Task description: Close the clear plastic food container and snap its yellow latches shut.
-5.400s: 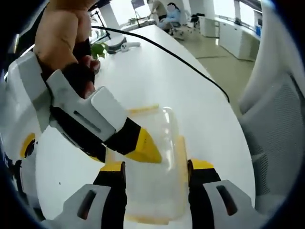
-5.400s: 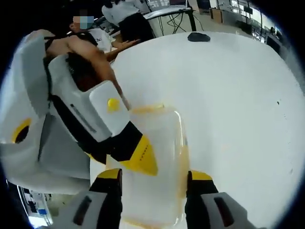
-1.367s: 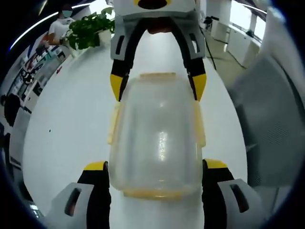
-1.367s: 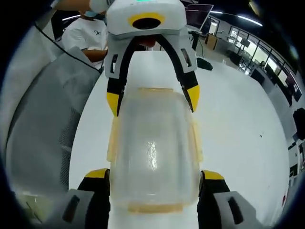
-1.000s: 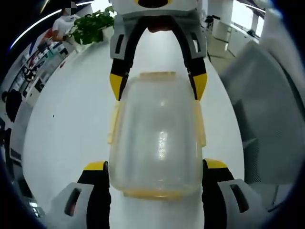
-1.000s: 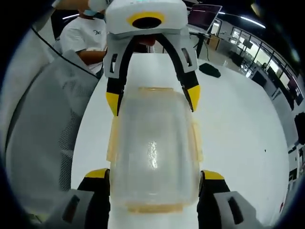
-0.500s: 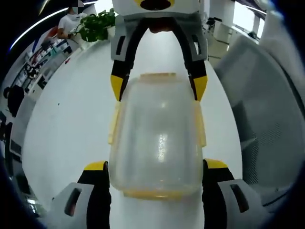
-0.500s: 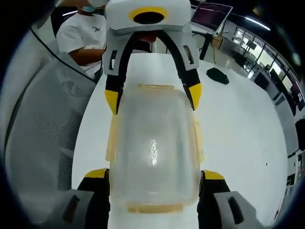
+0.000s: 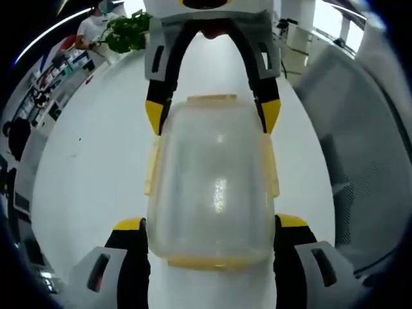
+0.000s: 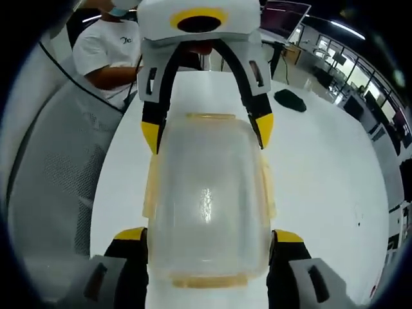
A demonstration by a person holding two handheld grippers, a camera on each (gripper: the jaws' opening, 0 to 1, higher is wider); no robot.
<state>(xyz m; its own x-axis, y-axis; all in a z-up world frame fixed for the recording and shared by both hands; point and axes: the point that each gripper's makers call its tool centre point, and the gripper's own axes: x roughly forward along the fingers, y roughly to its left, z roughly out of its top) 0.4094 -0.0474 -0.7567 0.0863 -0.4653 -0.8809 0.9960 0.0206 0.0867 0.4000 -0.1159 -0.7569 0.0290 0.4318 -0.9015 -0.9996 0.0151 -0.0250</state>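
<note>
A clear plastic food container (image 9: 212, 187) with its lid on lies lengthwise over the white table (image 9: 90, 161). Pale yellow latches (image 9: 152, 168) sit folded along its sides and ends. My left gripper (image 9: 210, 224) has its jaws against both sides of the container's near end. My right gripper (image 9: 211, 116) faces it and clamps the far end. In the right gripper view the same container (image 10: 206, 193) sits between the right gripper (image 10: 209, 233) and the left gripper (image 10: 207, 132) opposite.
A grey mesh office chair (image 9: 367, 148) stands by the table edge, also in the right gripper view as the chair (image 10: 51, 180). A green plant (image 9: 125, 32) stands at the table's far end. A person (image 10: 109, 51) sits behind; a dark object (image 10: 290, 96) lies on the table.
5.4 s ago the grippers met at an angle over the container; now they face each other on its two ends. Over the last second only the background has shifted slightly.
</note>
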